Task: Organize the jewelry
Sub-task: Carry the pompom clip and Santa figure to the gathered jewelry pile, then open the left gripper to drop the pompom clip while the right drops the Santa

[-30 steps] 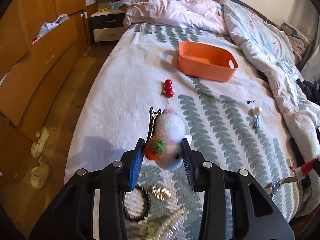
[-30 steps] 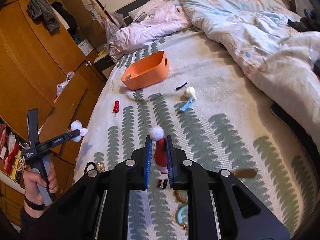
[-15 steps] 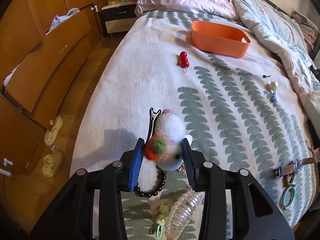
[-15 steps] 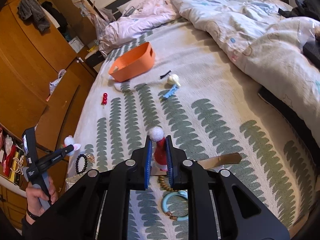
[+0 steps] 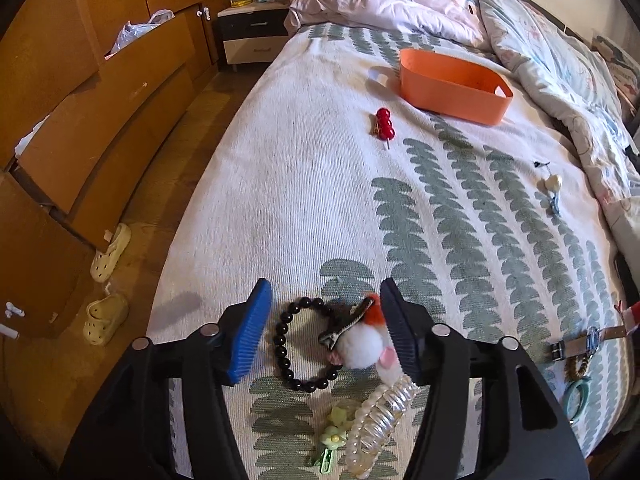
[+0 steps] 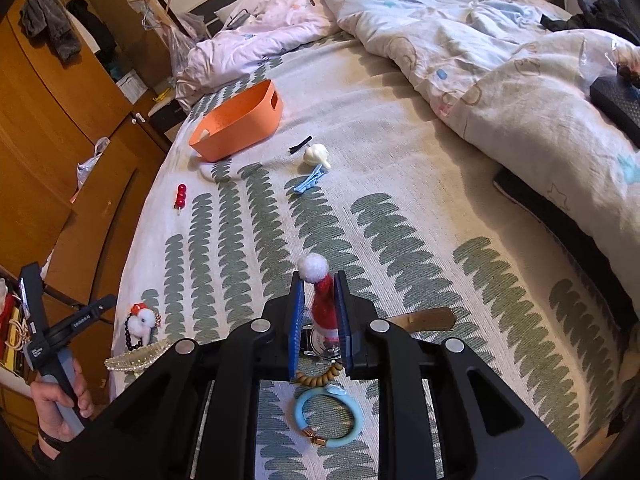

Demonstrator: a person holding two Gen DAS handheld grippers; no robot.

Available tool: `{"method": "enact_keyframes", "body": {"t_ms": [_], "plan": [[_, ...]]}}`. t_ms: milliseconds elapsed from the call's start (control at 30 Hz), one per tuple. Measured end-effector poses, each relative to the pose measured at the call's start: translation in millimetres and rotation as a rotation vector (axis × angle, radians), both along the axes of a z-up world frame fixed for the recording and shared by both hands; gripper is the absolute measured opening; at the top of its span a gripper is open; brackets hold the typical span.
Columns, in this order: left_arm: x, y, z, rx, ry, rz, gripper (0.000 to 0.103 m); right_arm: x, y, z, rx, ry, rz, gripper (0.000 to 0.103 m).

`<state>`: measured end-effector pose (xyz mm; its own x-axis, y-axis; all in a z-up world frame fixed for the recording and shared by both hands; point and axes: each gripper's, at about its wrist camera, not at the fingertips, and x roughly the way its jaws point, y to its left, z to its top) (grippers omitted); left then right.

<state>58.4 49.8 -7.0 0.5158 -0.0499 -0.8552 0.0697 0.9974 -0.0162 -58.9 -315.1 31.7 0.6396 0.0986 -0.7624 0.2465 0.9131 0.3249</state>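
Bed (image 5: 304, 184), white cover with green leaf rows, carries everything. Rumpled duvet (image 6: 500, 52) fills its far right side.

Orange basket (image 5: 452, 84) stands far up the bed, long axis across the left wrist view, open side up.

Left gripper (image 5: 325, 330): jaws have just been opening, now wide. White pom-pom hair clip (image 5: 360, 344) lies on the cover between them, close against the right-hand finger, clear of the blue pad. Its black metal clip runs diagonally, up and to the right, orange tuft at the far end. It overlaps a black bead bracelet (image 5: 294, 344), also between the fingers. Just nearer the camera: clear ribbed claw clip (image 5: 380, 416) and a green flower clip (image 5: 334, 438).

Right gripper (image 6: 320, 312): jaws narrow, have just eased apart a little, and the Santa-hat hair clip (image 6: 324, 308) stands upright between the pads, white bobble pointing away from the camera. Whether both pads press on it, cannot tell. Under it lie a wristwatch (image 6: 320, 342) with brown strap, a wooden bead string (image 6: 320, 378) and a light-blue ring bracelet (image 6: 330, 420).

Mid-bed, well apart: red bead clip (image 5: 384, 126), cream clip (image 6: 316, 156), blue clip (image 6: 310, 182).
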Motion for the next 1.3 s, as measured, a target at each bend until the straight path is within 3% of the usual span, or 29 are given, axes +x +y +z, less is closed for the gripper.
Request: {"method": "enact_keyframes", "body": {"t_ms": [200, 333, 533, 700, 867, 933, 1033, 1300], "plan": [[1, 0, 6, -0.017, -0.009, 0.005, 0.058, 0, 0, 1, -0.039, 0.023, -0.015, 0.026], [1, -1, 9, -0.025, -0.016, 0.006, 0.059, 0, -3, 0, -0.075, 0.041, -0.039, 0.056], [1, -1, 10, -0.036, -0.017, 0.006, 0.061, -1, -8, 0, -0.070, 0.035, -0.047, 0.057], [3, -3, 8, -0.051, -0.002, 0.005, 0.063, -2, -25, -12, 0.180, 0.048, -0.044, 0.058], [4, -5, 7, -0.051, 0.002, 0.001, 0.063, -4, -38, -19, 0.294, 0.059, -0.070, 0.058], [4, -5, 6, -0.052, 0.002, 0.000, 0.063, -4, -37, -16, 0.265, 0.059, -0.073, 0.058], [4, -9, 7, -0.043, -0.005, -0.003, 0.063, -3, -26, -6, 0.133, 0.050, -0.074, 0.058], [8, -19, 7, -0.018, -0.044, -0.019, 0.069, 9, -6, 3, 0.005, 0.012, -0.040, 0.058]]}}
